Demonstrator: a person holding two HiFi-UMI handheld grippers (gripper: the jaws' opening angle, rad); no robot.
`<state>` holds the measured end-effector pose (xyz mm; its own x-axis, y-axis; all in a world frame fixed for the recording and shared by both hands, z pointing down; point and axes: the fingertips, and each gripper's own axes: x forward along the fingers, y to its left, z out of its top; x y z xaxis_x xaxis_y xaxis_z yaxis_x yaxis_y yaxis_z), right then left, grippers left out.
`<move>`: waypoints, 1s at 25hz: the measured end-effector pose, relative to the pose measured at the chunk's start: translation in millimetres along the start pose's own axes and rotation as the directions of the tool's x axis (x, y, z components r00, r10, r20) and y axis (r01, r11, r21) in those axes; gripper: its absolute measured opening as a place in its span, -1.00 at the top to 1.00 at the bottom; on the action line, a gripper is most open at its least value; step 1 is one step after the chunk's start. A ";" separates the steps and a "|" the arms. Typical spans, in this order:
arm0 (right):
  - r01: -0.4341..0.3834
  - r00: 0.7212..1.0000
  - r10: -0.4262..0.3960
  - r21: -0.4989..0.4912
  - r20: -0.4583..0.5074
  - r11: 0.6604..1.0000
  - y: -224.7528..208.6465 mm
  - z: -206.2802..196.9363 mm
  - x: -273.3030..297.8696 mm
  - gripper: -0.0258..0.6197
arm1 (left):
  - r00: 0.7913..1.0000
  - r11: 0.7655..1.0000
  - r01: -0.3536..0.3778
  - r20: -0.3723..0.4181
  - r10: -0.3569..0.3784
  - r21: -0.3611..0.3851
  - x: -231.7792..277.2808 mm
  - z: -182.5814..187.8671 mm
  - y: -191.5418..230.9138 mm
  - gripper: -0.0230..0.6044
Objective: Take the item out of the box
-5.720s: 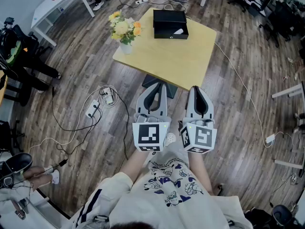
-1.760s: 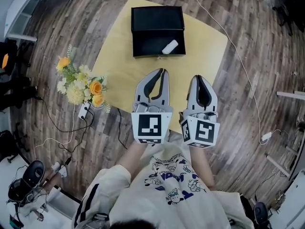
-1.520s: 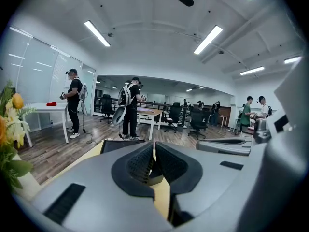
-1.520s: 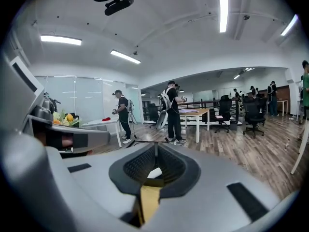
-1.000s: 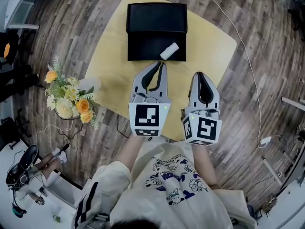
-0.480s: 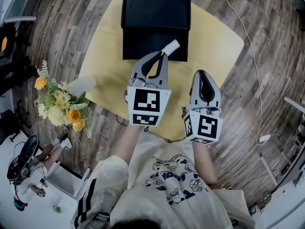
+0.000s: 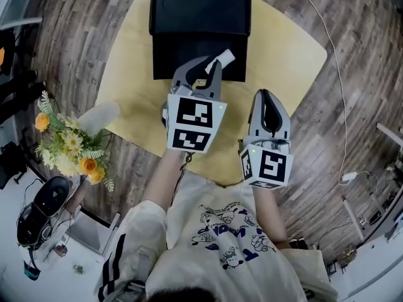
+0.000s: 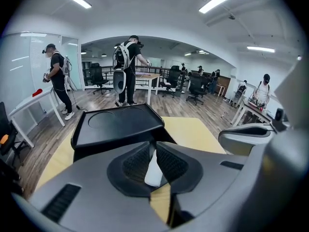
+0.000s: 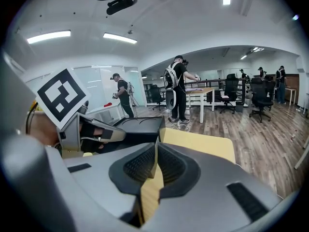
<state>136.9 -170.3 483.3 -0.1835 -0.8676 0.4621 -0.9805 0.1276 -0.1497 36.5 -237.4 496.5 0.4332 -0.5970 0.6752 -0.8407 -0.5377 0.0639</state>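
My left fingers, clenched empty, point at the item slanting far-right in the box; my right fingers, clenched, sit farther back.

Grey-brown wood plank floor under a pale yellow counter. Long strip lights on a white ceiling; black office chairs stand beyond, glass wall at left.

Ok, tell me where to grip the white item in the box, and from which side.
Grip the white item across its narrow middle, coming down from above: it is long and lies slantwise inside the black box, whose walls likely block a level approach. The shut left gripper is nearest.
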 end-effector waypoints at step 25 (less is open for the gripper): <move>0.024 0.997 -0.021 0.042 -0.075 0.999 -16.6 -25.4 13.1 0.81 | 0.883 0.949 0.260 -0.441 -0.159 0.178 60.5 -50.4 -19.5 0.28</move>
<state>148.9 -171.6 514.1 -0.1680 -0.8314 0.5296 -0.9807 0.0863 -0.1755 62.7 -233.1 573.1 0.3732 -0.1792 0.9103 -0.6278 -0.7712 0.1056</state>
